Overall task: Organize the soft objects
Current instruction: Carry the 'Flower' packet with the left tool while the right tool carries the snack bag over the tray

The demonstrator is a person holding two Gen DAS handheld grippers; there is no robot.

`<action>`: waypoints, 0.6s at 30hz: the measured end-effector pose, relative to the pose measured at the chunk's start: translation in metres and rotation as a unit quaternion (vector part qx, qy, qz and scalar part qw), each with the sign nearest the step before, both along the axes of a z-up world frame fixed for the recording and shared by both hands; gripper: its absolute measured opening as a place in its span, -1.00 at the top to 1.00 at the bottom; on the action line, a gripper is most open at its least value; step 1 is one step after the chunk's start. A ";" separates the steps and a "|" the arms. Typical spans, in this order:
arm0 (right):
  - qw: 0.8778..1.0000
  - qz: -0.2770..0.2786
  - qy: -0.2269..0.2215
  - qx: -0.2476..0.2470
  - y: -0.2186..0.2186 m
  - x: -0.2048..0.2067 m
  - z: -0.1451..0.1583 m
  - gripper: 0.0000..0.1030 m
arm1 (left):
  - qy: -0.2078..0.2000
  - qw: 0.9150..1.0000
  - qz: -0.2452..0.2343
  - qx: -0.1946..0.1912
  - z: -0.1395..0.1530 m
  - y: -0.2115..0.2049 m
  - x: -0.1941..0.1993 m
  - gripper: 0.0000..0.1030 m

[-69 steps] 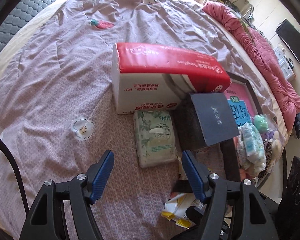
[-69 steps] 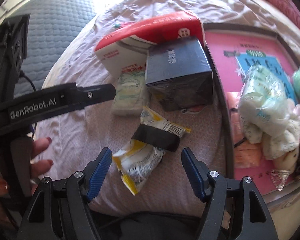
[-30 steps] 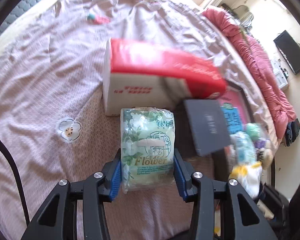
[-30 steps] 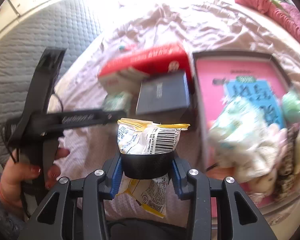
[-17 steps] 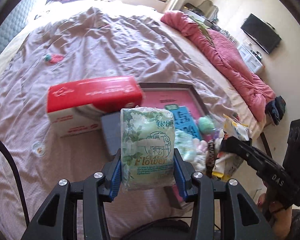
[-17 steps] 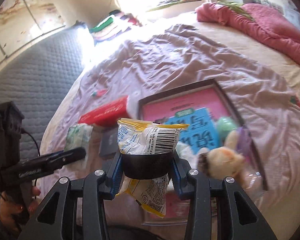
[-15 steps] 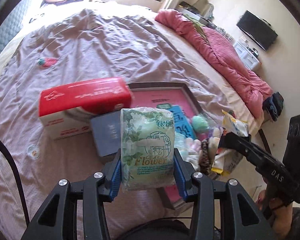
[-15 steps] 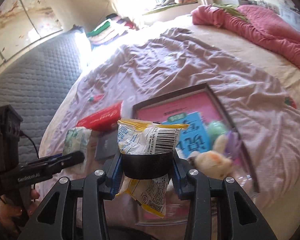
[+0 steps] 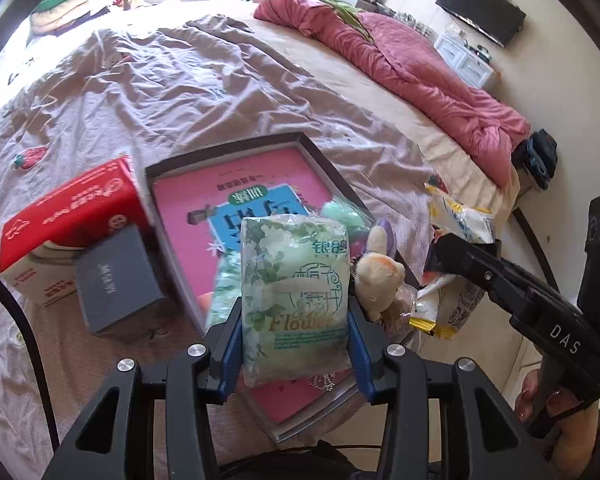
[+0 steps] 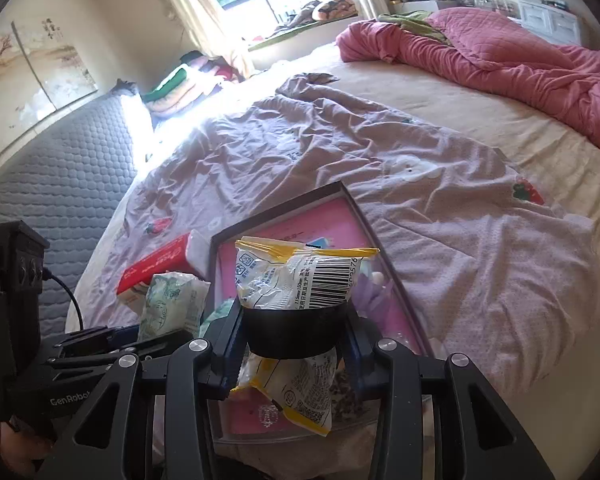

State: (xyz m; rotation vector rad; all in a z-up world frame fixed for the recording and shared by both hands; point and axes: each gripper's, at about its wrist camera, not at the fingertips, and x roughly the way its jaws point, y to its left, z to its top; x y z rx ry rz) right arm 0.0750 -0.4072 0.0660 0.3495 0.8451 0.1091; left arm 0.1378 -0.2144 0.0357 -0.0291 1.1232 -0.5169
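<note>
Two packs gripped, one tray (image 9: pixel 168 216), two boxes

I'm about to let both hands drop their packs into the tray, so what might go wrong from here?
The near end of the tray is already crowded with a plush toy and other soft things, so the green tissue pack in the left gripper may land on them and slide off.

The right gripper pinches the yellow-and-white packet only at its black band; it could slip out early.

Both grippers converge on one spot and might collide.
</note>
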 end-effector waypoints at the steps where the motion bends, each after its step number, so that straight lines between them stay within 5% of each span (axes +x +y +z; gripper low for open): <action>1: 1.000 -0.005 0.002 -0.003 -0.004 -0.001 -0.003 0.17 | 0.002 1.000 -0.002 0.003 -0.003 -0.005 0.000 0.12; 18: 0.998 -0.028 0.058 -0.008 -0.027 0.020 -0.059 0.17 | 0.026 0.999 -0.018 0.039 -0.038 -0.035 0.011 0.11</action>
